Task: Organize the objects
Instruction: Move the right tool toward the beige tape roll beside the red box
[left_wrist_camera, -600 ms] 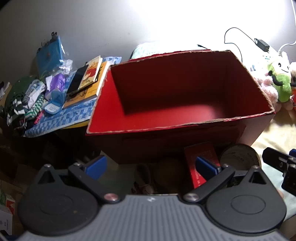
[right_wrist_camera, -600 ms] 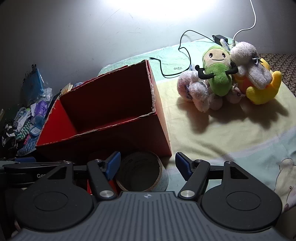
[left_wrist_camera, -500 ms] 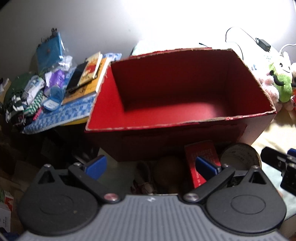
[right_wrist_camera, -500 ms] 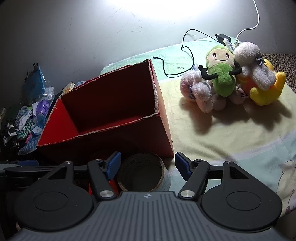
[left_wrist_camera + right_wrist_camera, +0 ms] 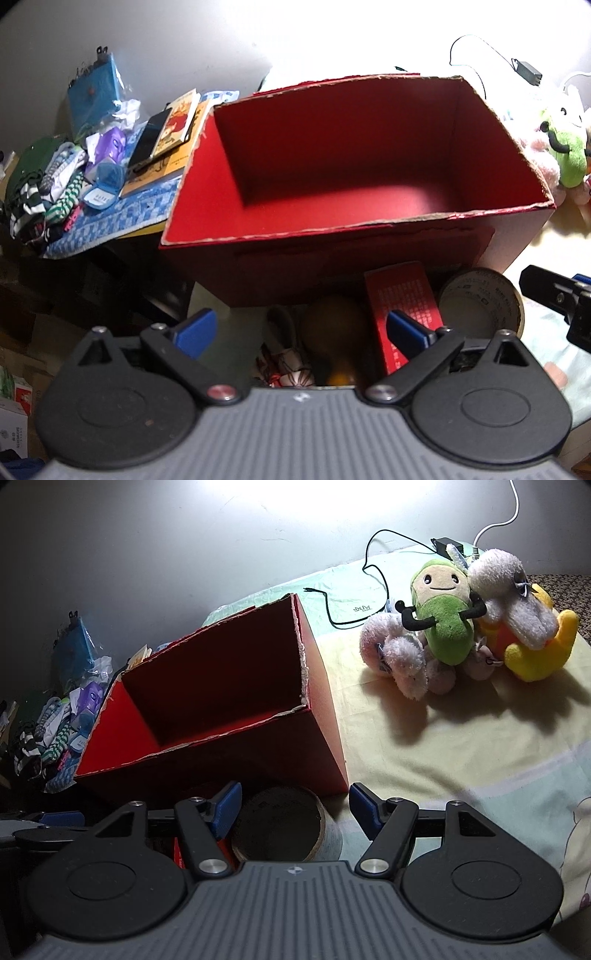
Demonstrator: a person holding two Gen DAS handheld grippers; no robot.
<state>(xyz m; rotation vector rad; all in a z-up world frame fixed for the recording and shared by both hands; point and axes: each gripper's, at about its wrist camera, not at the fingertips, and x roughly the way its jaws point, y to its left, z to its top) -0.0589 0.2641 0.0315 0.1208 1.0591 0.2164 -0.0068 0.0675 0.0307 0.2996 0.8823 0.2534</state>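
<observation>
Very little changes in the last half second, and this tells you something about the task. The bed sheet [image 5: 461, 746] and all that lies on it keep their places; only the two views drift slightly, so you are adjusting your aim and not acting yet.

The red box [image 5: 332, 147] stands open with nothing inside, so I judge the organizing has not started. The plush toys [image 5: 447, 627] sit in a heap well apart from it, on its right side. On its left side, a pile of books and socks lies on a blue cloth [image 5: 110, 221].

The nearest things are in front of the box, close to its near wall: a tape roll [image 5: 480, 299], a red packet [image 5: 402, 306] just beside it, and a round brown thing [image 5: 332, 325] that is too dark to name.

Your left gripper [image 5: 301, 330] is spread wide and holds nothing; the packet and the brown thing lie below it. Your right gripper [image 5: 295, 803] is also spread wide and empty, and it hangs over the roll, which looks like the likely first pick. The width of both is the same as before.
</observation>
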